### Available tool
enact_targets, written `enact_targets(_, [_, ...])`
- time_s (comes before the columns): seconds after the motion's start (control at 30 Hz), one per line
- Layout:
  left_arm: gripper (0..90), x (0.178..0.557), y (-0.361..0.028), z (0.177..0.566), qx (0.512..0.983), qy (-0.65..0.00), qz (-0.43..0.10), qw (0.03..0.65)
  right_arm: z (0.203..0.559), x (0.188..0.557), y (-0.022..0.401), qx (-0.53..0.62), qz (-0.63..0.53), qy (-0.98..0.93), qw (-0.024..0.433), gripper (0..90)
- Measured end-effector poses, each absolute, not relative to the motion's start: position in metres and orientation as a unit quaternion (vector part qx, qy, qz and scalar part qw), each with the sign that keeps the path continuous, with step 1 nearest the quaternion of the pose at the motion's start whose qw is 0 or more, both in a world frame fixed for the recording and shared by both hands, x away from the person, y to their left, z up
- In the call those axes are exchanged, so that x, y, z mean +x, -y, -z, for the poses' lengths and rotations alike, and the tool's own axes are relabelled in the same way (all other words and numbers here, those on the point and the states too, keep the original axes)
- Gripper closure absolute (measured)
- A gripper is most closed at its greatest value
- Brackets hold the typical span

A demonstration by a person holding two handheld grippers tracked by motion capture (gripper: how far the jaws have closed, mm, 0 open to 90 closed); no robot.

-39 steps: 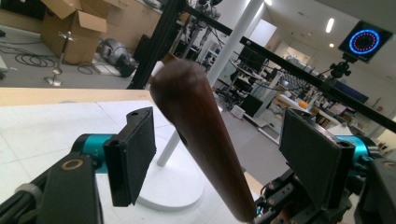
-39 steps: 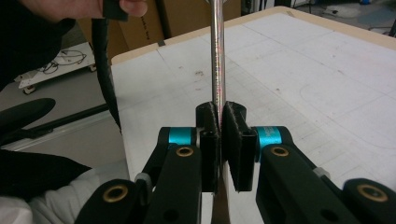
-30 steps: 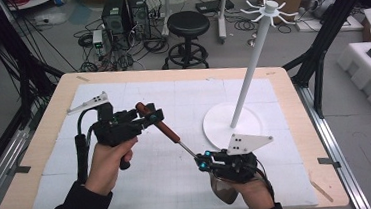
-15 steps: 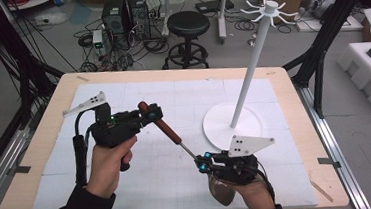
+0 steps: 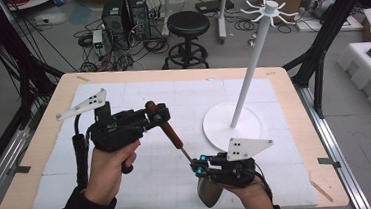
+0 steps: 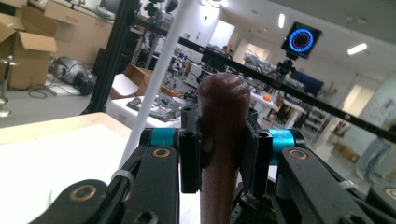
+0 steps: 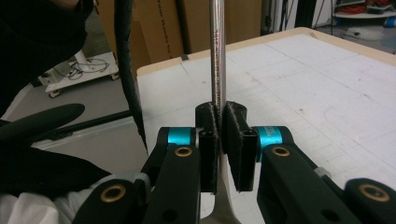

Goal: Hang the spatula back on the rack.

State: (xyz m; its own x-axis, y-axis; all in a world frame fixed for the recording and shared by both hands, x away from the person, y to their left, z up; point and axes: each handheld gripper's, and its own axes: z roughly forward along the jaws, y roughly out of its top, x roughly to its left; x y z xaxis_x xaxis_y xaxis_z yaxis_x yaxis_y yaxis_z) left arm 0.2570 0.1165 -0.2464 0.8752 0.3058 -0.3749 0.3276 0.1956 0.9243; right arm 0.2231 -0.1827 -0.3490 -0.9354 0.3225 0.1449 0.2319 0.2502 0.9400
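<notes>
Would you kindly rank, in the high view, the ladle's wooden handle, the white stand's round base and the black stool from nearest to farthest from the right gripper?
1. Wooden handle of the ladle, just up-left of the right gripper, which clamps its metal shaft.
2. Round base of the white stand, on the table up-right of it.
3. Black stool, on the floor beyond the table's far edge.
</notes>
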Motion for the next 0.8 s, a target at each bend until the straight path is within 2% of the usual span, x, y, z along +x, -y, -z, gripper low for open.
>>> enact_targets(0.43, [72.8,0.252,-0.101,0.222,0.667,-0.192,-0.008,0.72,0.349,0.223,0.184,0.166,-0.615,-0.77,0.02,80.2])
enact_targets(0.53, [72.9,0.251,-0.098,0.218,0.678,-0.178,-0.016,0.713,0.349,0.224,0.184,0.168,-0.625,-0.762,0.016,67.0])
enact_targets(0.63, [72.9,0.25,-0.097,0.215,0.687,-0.162,-0.015,0.708,0.348,0.226,0.185,0.147,-0.649,-0.746,0.026,48.9])
enact_targets(0.73, [72.9,0.25,-0.096,0.214,0.696,-0.139,0.0,0.705,0.343,0.229,0.186,0.126,-0.666,-0.735,0.028,37.2])
enact_targets(0.8, [72.8,0.25,-0.095,0.214,0.7,-0.126,0.009,0.703,0.339,0.232,0.188,0.124,-0.671,-0.731,0.019,33.7])
